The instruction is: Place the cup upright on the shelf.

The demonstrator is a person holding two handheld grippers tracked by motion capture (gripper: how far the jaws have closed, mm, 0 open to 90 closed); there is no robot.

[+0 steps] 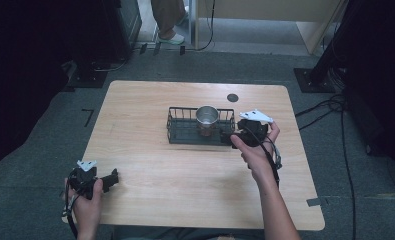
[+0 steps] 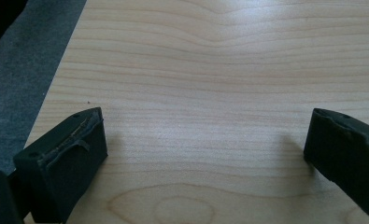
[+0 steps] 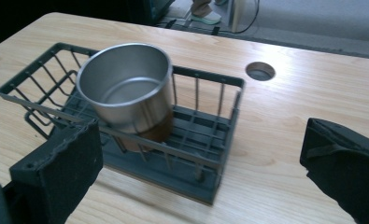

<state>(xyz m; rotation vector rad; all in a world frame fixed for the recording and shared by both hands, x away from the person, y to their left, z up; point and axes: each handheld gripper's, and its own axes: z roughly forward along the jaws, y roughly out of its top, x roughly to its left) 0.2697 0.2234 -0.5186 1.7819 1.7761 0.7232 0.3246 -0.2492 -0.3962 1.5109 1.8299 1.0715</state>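
A shiny metal cup (image 1: 207,116) (image 3: 126,88) stands upright in a dark wire basket (image 1: 177,131) (image 3: 210,77) at the middle of the wooden table (image 1: 150,165). My right gripper (image 1: 231,136) (image 3: 201,163) is at the basket's right end, open, and its jaws point at the basket's near corner. Nothing is held between them. My left gripper (image 1: 112,178) (image 2: 205,144) hovers low over bare wood near the table's front left corner. It is open and empty.
A round cable hole (image 1: 232,97) (image 3: 260,71) lies in the tabletop behind the basket. Beyond the table a person's foot (image 1: 171,36) stands on the floor. Cables (image 1: 335,107) trail on the floor at the right, and dark stands flank the table.
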